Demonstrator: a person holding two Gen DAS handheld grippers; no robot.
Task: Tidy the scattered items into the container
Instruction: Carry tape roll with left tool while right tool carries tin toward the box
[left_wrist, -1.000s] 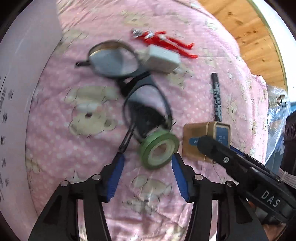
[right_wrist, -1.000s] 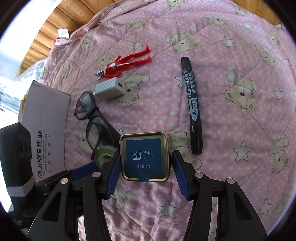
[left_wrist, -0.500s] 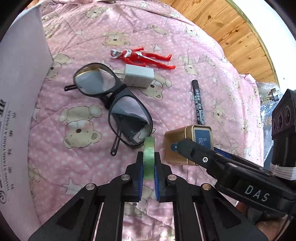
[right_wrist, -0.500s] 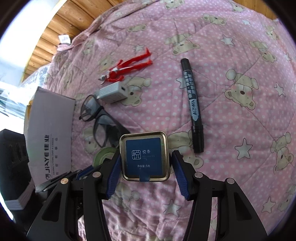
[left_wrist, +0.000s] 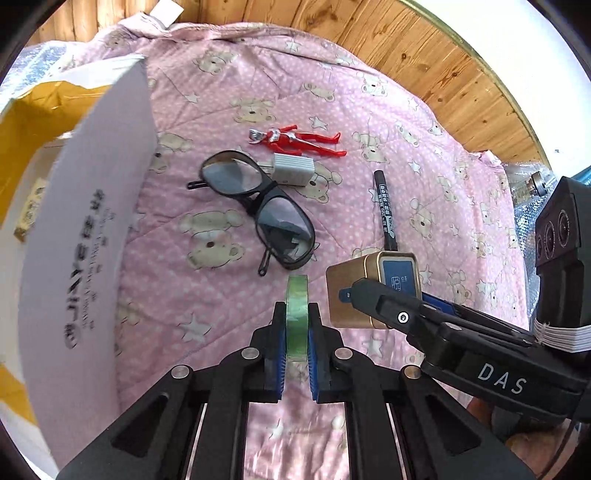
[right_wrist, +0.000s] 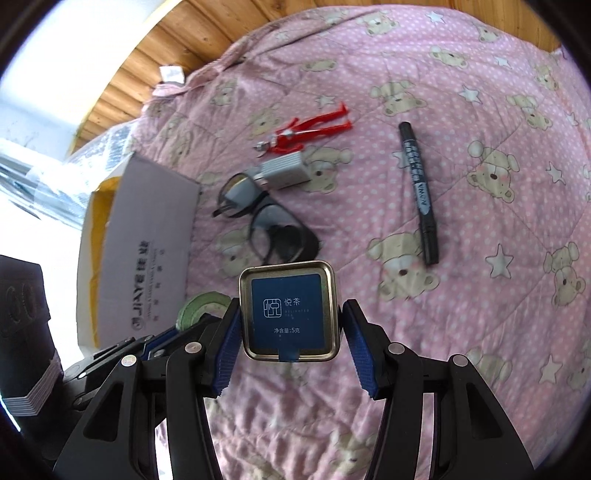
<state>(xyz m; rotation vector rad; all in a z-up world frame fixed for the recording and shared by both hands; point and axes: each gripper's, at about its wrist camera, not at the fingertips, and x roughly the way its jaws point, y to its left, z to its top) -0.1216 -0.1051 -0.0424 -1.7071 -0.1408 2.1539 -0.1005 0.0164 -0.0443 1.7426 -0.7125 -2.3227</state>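
Note:
My left gripper (left_wrist: 297, 314) is shut on a green tape roll (left_wrist: 297, 295), held on edge above the pink quilt (left_wrist: 369, 92). Just to its right, my right gripper (right_wrist: 291, 308) is shut on a gold tin (right_wrist: 290, 314) with a blue label, also off the quilt. The tape roll (right_wrist: 199, 306) shows at the left of the tin in the right wrist view. An open cardboard box (left_wrist: 92, 221) stands at the left. Black glasses (left_wrist: 258, 199), a grey charger (left_wrist: 293, 170), a red toy figure (left_wrist: 295, 140) and a black marker (left_wrist: 386, 210) lie on the quilt.
The quilt covers a wooden surface (left_wrist: 443, 74) that shows at the far edge. Bubble wrap (right_wrist: 103, 147) lies behind the box (right_wrist: 147, 251). The near part of the quilt under both grippers has nothing on it.
The left gripper went from open around the tape roll to shut on it, turning it on edge. Both grippers rose away from the quilt, and the box's open top came into view.

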